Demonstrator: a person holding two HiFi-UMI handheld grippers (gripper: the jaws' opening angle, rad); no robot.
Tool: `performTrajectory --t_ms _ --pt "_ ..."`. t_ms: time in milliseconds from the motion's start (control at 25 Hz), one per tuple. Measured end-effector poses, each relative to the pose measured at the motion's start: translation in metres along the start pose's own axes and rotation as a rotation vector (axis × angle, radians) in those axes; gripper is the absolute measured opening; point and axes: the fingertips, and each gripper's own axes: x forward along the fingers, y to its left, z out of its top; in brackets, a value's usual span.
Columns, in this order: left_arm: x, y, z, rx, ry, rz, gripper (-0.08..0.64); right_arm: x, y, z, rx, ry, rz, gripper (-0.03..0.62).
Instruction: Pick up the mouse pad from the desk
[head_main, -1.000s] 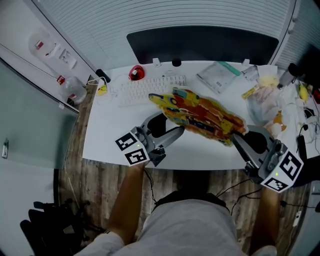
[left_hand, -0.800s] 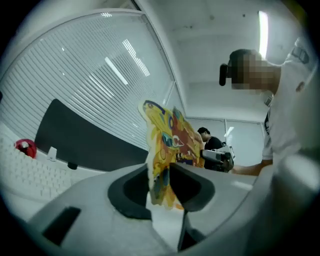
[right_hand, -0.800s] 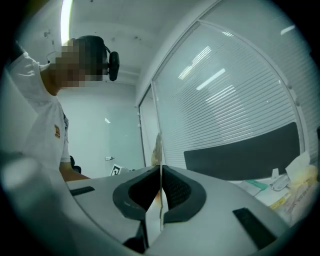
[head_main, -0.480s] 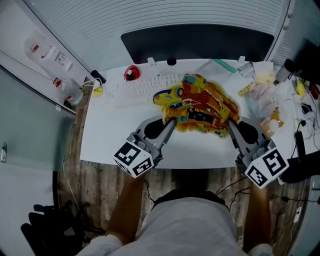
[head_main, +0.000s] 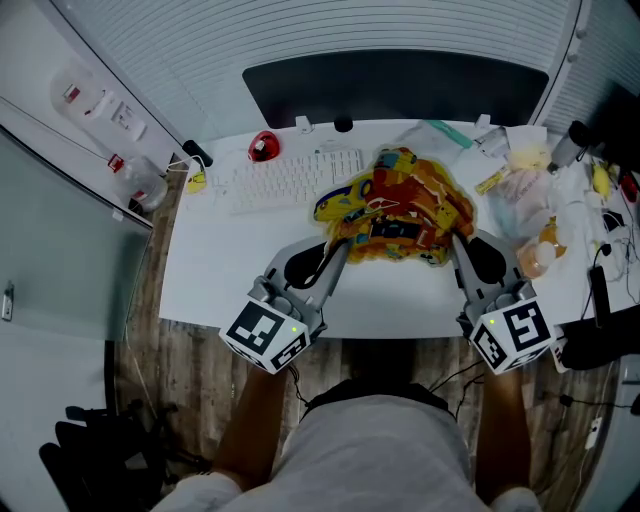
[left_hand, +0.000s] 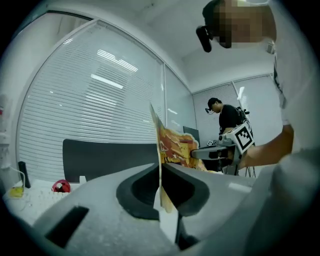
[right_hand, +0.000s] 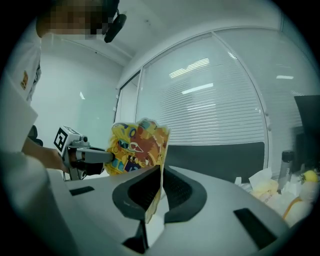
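Observation:
The mouse pad (head_main: 400, 205), an irregular sheet printed in yellow, orange and red, hangs bowed above the white desk (head_main: 215, 275) between both grippers. My left gripper (head_main: 343, 243) grips its left edge, the jaws closing tight with the pad's thin edge pinched between them (left_hand: 172, 145). My right gripper (head_main: 455, 240) is shut on the pad's right edge. In the right gripper view the mouse pad (right_hand: 140, 142) stands upright out of the jaws, with the left gripper (right_hand: 85, 155) on its far side.
A white keyboard (head_main: 290, 178) and a red mouse (head_main: 263, 146) lie behind the pad. A dark screen (head_main: 395, 85) stands at the desk's back. Bags, packets and a bottle crowd the right end (head_main: 530, 190). Another person (left_hand: 227, 117) stands in the room.
The left gripper was open beside the pad and has shut on its left edge. Both grippers drew closer together, and the pad went from lying spread out to bunched up between them.

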Motion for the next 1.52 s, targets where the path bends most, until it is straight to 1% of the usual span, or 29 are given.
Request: performTrajectory --t_ms 280,720,1520 --pt "0.000 -0.003 0.005 0.006 -0.007 0.007 0.025 -0.002 -0.002 0.003 0.046 -0.027 0.008 0.020" --pt "0.003 -0.009 0.004 0.020 0.014 0.009 0.023 -0.005 -0.005 -0.003 0.051 -0.017 0.005 0.020" --pt "0.004 -0.016 0.004 0.028 0.031 0.022 0.023 -0.008 -0.009 -0.009 0.068 -0.012 0.032 0.020"
